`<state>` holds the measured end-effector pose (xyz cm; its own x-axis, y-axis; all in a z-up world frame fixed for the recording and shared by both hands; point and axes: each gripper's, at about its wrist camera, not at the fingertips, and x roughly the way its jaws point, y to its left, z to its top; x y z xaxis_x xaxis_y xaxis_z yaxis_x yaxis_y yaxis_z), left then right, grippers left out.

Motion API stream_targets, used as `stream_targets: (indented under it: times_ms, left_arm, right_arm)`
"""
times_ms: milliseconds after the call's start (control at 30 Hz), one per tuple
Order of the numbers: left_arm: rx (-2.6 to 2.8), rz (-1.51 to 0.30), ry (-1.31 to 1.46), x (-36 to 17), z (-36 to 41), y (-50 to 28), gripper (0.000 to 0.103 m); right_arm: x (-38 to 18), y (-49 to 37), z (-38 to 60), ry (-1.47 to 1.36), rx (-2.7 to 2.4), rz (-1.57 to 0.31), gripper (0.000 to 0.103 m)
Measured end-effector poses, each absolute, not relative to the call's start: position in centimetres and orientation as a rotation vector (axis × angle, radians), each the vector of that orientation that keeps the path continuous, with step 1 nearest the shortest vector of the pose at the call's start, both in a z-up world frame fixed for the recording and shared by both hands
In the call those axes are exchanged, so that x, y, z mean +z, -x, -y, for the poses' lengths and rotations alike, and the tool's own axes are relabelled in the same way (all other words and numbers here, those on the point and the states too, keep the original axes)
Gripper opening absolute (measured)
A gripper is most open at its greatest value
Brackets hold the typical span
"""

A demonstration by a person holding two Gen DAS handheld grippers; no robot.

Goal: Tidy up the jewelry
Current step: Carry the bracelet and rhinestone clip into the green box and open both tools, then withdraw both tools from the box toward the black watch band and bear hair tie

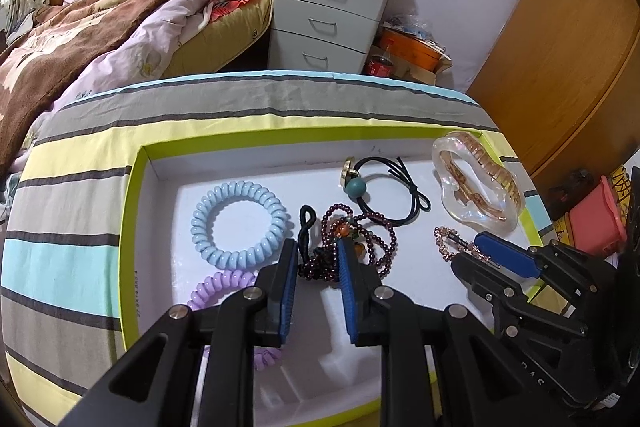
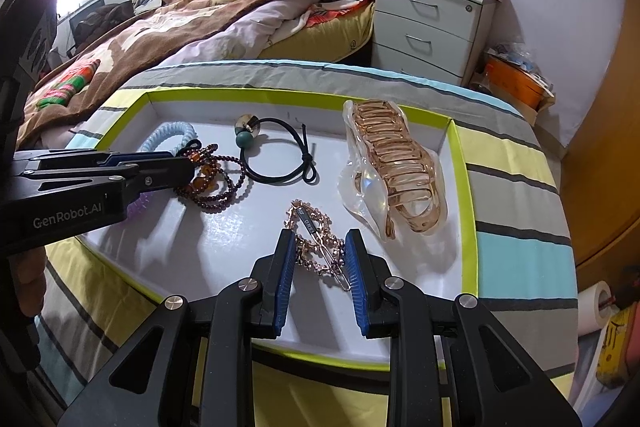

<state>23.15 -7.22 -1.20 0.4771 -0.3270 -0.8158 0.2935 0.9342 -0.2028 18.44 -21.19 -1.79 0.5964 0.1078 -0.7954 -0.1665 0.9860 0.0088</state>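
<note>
Left gripper points steeply down, black frame with blue pads, jaws narrowly parted around a dark bead bracelet; whether the pads press on it cannot be told. Right gripper also angled steeply down, jaws narrowly parted, blue pads on either side of a rose-gold hair clip, apparently touching it. Right gripper sits just to the right of the left. Part of a hand shows behind the left gripper's body.
</note>
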Motion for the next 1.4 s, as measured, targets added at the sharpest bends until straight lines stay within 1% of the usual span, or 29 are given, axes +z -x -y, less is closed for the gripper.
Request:
stream_targets:
  times_ms: [67,200,300,467,733,1000,1133,1400]
  left_arm:
    - [-0.379,-1.004,0.041,-1.2,7.2,-23.2,0.023]
    - [-0.391,-0.999,0.049,-1.1,7.2,-23.2,0.028]
    - [-0.389,-0.997,0.049,-1.0,7.2,-23.1,0.03]
    - [-0.387,-0.995,0.049,-0.8,7.3,-22.8,0.033]
    - [-0.385,-0.975,0.042,0.2,7.1,-21.6,0.043]
    - [-0.382,-0.937,0.029,1.6,6.7,-19.2,0.046]
    - [-0.394,-0.91,0.033,2.5,6.3,-17.7,0.05]
    - [-0.399,-0.897,0.052,2.8,5.0,-14.7,0.051]
  right_arm:
    - [-1.8,-18.4,21.2,0.065,0.158,-0.918,0.026]
    - [-1.7,-18.4,21.3,0.062,0.153,-0.915,0.027]
    - [-1.3,-18.3,21.3,0.058,0.152,-0.907,0.031]
    - [-0.9,-17.9,21.5,0.05,0.146,-0.898,0.031]
    - [0.1,-16.7,21.7,0.024,0.144,-0.868,0.033]
    - [1.5,-14.4,21.9,0.003,0.153,-0.829,0.034]
    - [1.9,-12.8,22.5,-0.012,0.158,-0.811,0.034]
    - [0.9,-10.2,23.3,-0.028,0.18,-0.837,0.034]
